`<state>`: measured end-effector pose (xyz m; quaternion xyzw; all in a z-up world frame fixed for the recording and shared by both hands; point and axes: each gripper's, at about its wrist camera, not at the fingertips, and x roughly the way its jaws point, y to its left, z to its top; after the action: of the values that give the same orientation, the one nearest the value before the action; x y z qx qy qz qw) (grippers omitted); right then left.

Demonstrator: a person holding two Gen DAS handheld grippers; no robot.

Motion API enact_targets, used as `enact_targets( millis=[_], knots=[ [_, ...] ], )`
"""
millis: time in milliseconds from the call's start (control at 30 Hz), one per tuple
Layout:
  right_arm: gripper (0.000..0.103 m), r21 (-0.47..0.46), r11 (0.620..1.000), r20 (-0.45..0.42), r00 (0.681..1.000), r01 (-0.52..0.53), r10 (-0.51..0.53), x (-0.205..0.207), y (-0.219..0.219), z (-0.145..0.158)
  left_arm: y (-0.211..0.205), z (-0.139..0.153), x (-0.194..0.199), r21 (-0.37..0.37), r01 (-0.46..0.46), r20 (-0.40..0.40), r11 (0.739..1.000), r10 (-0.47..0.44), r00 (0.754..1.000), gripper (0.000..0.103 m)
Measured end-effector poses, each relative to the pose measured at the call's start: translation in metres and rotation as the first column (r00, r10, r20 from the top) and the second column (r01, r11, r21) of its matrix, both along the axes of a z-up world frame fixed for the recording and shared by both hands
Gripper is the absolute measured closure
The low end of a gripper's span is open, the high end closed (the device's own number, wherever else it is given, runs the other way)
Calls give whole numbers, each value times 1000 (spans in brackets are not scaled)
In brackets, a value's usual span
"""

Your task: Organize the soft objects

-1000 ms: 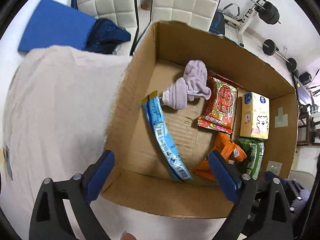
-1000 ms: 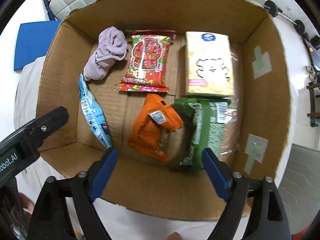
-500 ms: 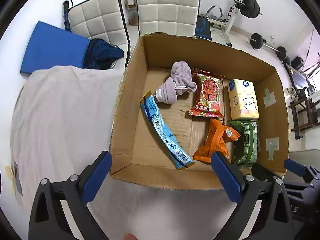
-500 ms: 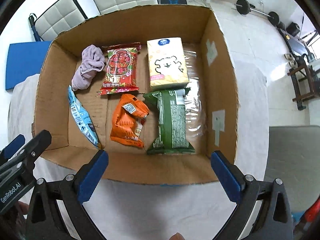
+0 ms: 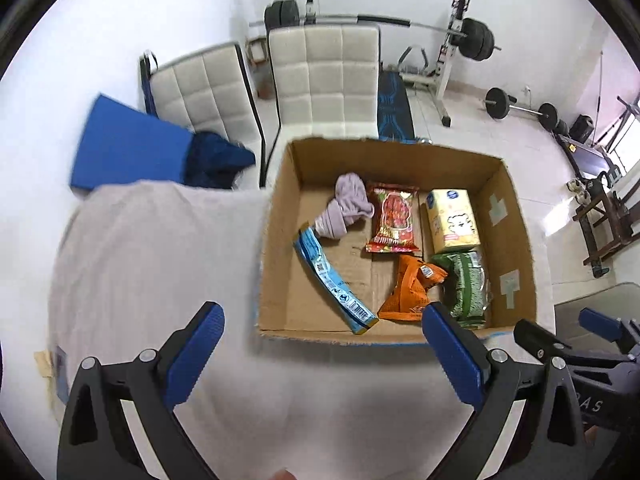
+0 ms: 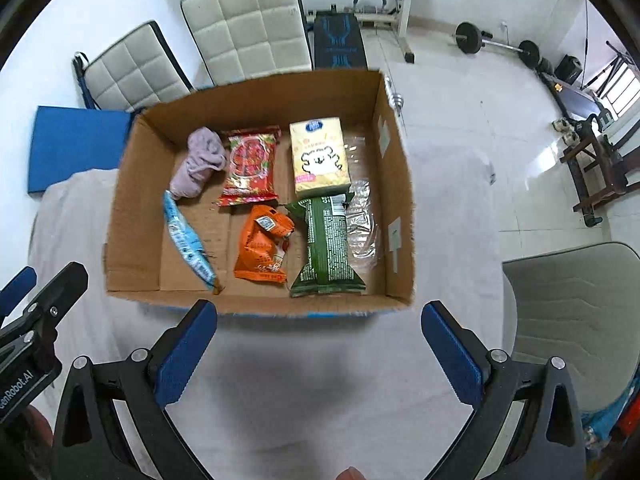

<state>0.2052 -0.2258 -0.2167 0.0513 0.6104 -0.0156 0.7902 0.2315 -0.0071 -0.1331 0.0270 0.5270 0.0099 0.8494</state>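
An open cardboard box (image 5: 276, 256) (image 6: 400, 200) stands on a white-clothed table. In it lie a lilac cloth (image 5: 346, 210) (image 6: 198, 166), a red snack pack (image 5: 394, 218) (image 6: 250, 168), a yellow tissue pack (image 5: 454, 220) (image 6: 320, 158), an orange pouch (image 5: 412, 288) (image 6: 262, 244), a green pack (image 5: 468, 286) (image 6: 326, 246) and a blue pack (image 5: 332, 280) (image 6: 186, 238). My left gripper (image 5: 320, 332) is open and empty, above the table before the box. My right gripper (image 6: 320, 328) is open and empty, also before the box.
Two white padded chairs (image 5: 324, 80) (image 6: 248, 28) stand behind the table. A blue mat (image 5: 128, 148) and dark cloth (image 5: 216, 160) lie far left. Gym weights (image 5: 472, 40) stand at the back. A grey chair (image 6: 572, 320) is at the right.
Both grippers have pulled back and up from the box, so the box looks smaller and farther. Both stay open and empty. The items in the box have not moved.
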Motion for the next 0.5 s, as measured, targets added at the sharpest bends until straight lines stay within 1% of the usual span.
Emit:
enact_targets(
  millis=[133,267,333,400,433,500],
  knots=[
    [0,7,1000,58,998,-12,12,-27,0,36,-1,38,-28,-16,22,56,1000,-21,998,1],
    [0,17,999,106,994,-35,33,-60,1,73,1,72,-54,-38,30,86,999,-26,996,1],
    [0,27,999,130,991,-47,43,-79,2,91,0,88,-67,-28,36,80,999,-33,996,1],
    [0,37,998,146,989,-42,36,-97,0,107,-4,103,-80,-11,46,118,999,-45,992,1],
    [0,41,998,158,987,-47,40,-106,0,115,-5,111,-88,1,53,127,999,-53,991,1],
    [0,47,998,175,984,-45,36,-120,-2,129,-5,121,-99,3,53,139,999,-53,989,1]
  ],
)
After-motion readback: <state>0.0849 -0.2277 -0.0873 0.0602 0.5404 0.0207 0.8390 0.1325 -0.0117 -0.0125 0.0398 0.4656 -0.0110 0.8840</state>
